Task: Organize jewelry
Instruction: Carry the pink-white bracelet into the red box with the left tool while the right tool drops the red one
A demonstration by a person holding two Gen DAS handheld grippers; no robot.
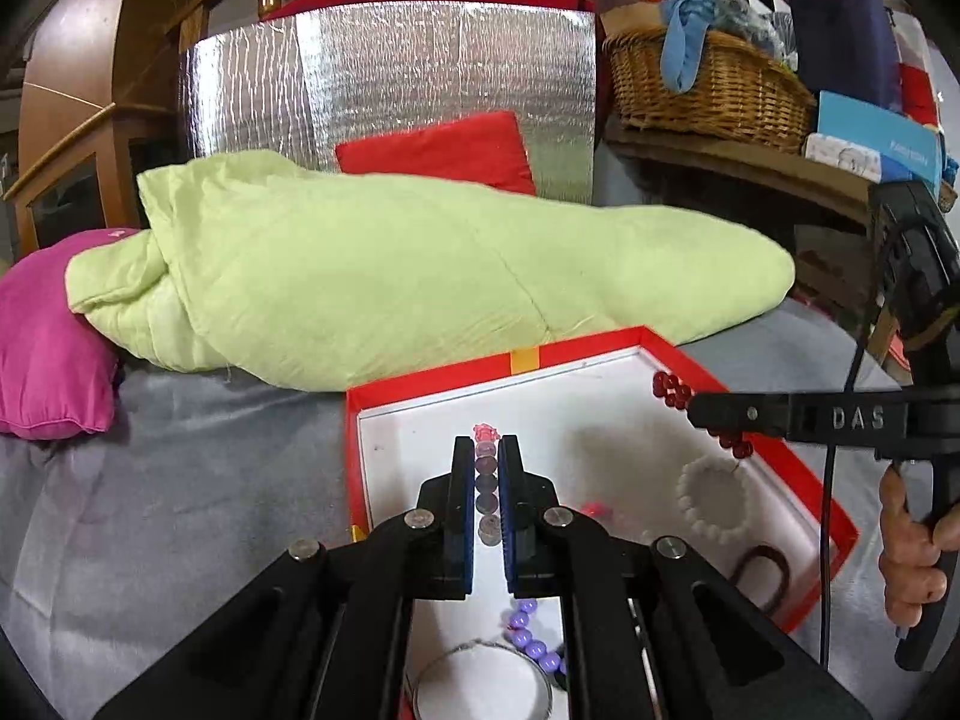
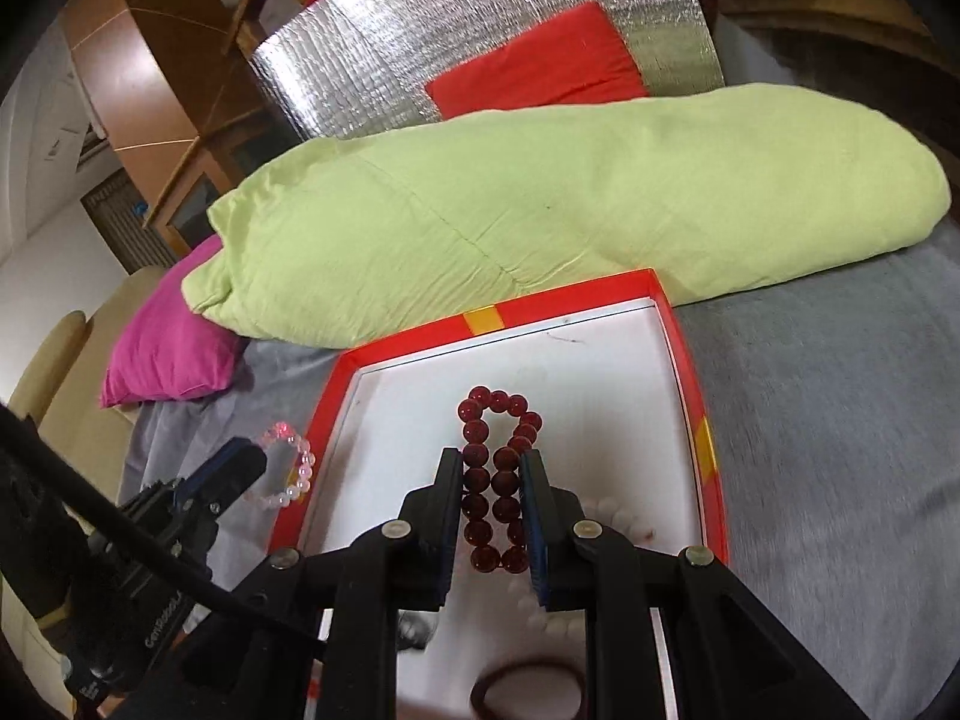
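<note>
A red box with a white inside (image 1: 444,375) (image 2: 570,294) lies on the grey bedsheet. My left gripper (image 1: 485,449) (image 2: 243,465) is shut on a pale pink bead bracelet (image 1: 486,483) (image 2: 294,468), held over the box's left part. My right gripper (image 2: 492,462) (image 1: 693,411) is shut on a dark red bead bracelet (image 2: 498,414) (image 1: 669,387), squeezed into a long loop above the box's right side. On the box floor lie a white bead bracelet (image 1: 714,498), purple beads (image 1: 528,636), a silver bangle (image 1: 480,684) and a brown loop (image 1: 762,570) (image 2: 528,690).
A rolled light green quilt (image 1: 390,264) (image 2: 540,198) lies right behind the box. A magenta pillow (image 1: 48,348) sits to the left. A red cushion (image 1: 444,150) leans on a silver foil panel (image 1: 390,72). A wicker basket (image 1: 708,84) stands on a shelf at the right.
</note>
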